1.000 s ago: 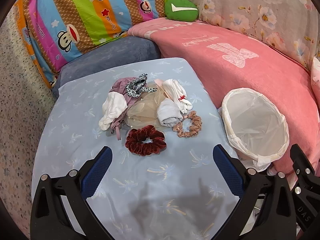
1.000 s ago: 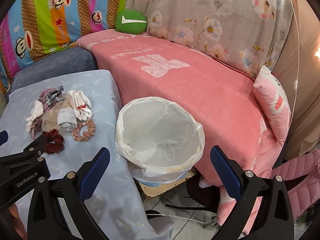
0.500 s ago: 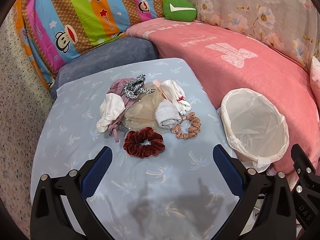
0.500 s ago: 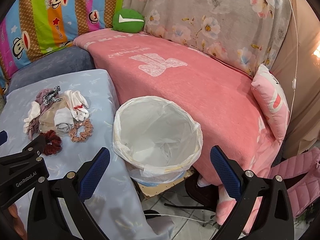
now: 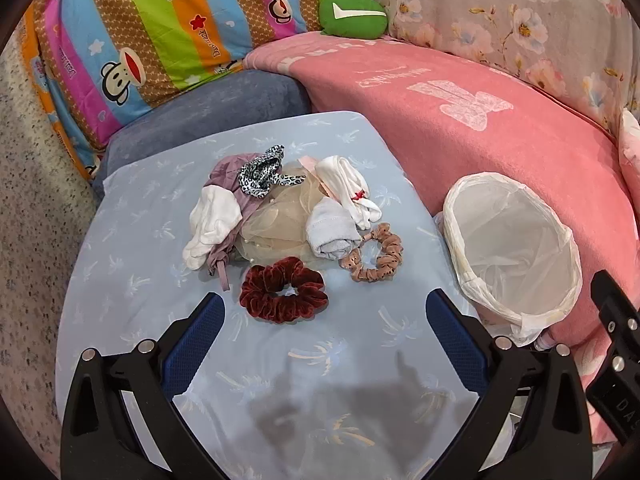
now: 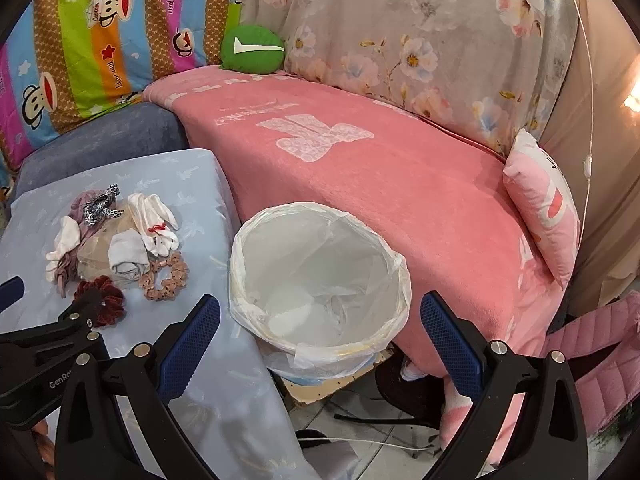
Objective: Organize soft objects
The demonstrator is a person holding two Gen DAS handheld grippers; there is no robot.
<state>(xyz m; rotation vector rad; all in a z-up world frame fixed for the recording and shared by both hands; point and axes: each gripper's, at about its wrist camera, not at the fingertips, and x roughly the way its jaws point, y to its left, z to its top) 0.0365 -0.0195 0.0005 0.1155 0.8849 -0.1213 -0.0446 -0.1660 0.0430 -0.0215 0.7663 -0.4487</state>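
Note:
A heap of soft things lies on the light blue table cover (image 5: 152, 248): a dark red velvet scrunchie (image 5: 283, 289), a brown dotted scrunchie (image 5: 374, 258), a leopard-print scrunchie (image 5: 262, 171), white gloves (image 5: 348, 190), a rolled grey sock (image 5: 330, 229), a white sock (image 5: 210, 222), beige tulle (image 5: 276, 220) and a mauve cloth (image 5: 228, 172). My left gripper (image 5: 322, 330) hangs open just short of the red scrunchie. A white-lined bin (image 6: 320, 276) stands right of the table. Above its near rim, my right gripper (image 6: 320, 334) is open and holds nothing.
A pink blanket (image 6: 360, 160) covers the sofa behind the bin, with a green cushion (image 6: 252, 49), a striped cartoon pillow (image 5: 160, 28) and a pink pillow (image 6: 540, 200). A grey cushion (image 5: 208, 108) sits behind the table. Tiled floor (image 6: 360, 420) with cables lies below the bin.
Both views have drifted slightly: the pile and the bin sit a little lower and further left in frame. Nothing was grasped or released; both grippers stay open.

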